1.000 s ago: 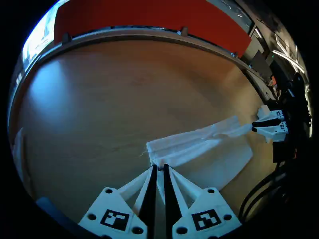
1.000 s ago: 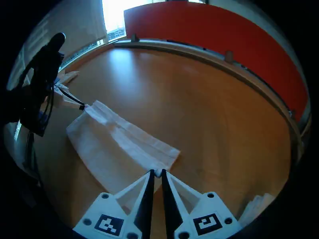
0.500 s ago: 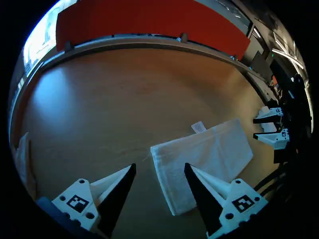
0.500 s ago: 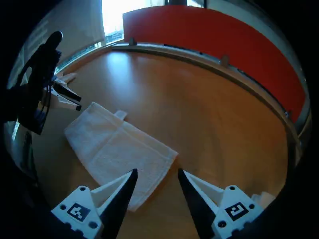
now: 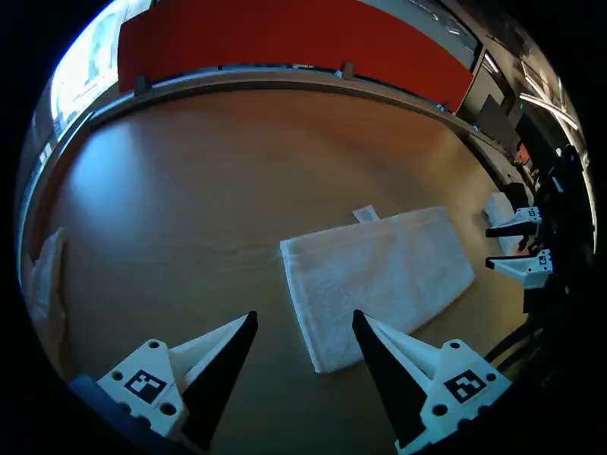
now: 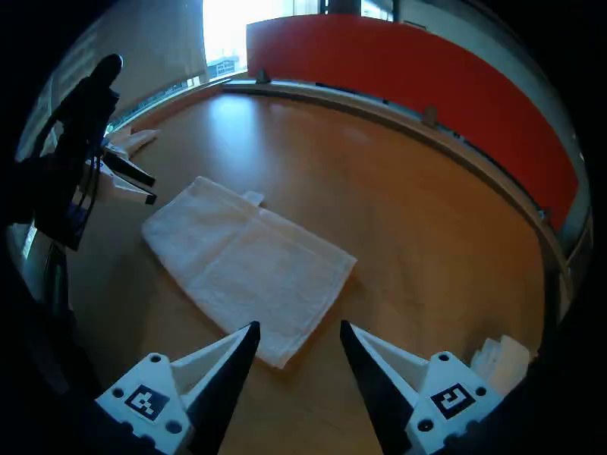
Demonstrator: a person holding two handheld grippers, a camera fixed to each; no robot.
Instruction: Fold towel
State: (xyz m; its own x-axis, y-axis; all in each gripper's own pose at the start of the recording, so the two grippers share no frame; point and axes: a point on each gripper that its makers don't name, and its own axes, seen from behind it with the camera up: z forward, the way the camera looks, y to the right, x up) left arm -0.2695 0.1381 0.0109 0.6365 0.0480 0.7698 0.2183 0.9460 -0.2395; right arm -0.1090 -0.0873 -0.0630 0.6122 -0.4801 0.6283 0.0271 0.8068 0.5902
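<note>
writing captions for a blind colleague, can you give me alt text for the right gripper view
A folded white towel lies flat on a wooden table, just beyond the open fingers of the right gripper. The left gripper, also open, is beside the towel's far end, and a red panel runs along the table's far edge.

Daylight comes from a window (image 6: 228, 34) at the upper left, blown out to white in the right gripper view and laying a cool bluish sheen on the worktop (image 5: 121, 189) in the left gripper view. Elsewhere the light is dim and warm. Fisheye distortion bows the worktop's far edge, and the towel (image 6: 246, 265) is in sharp focus.
</note>
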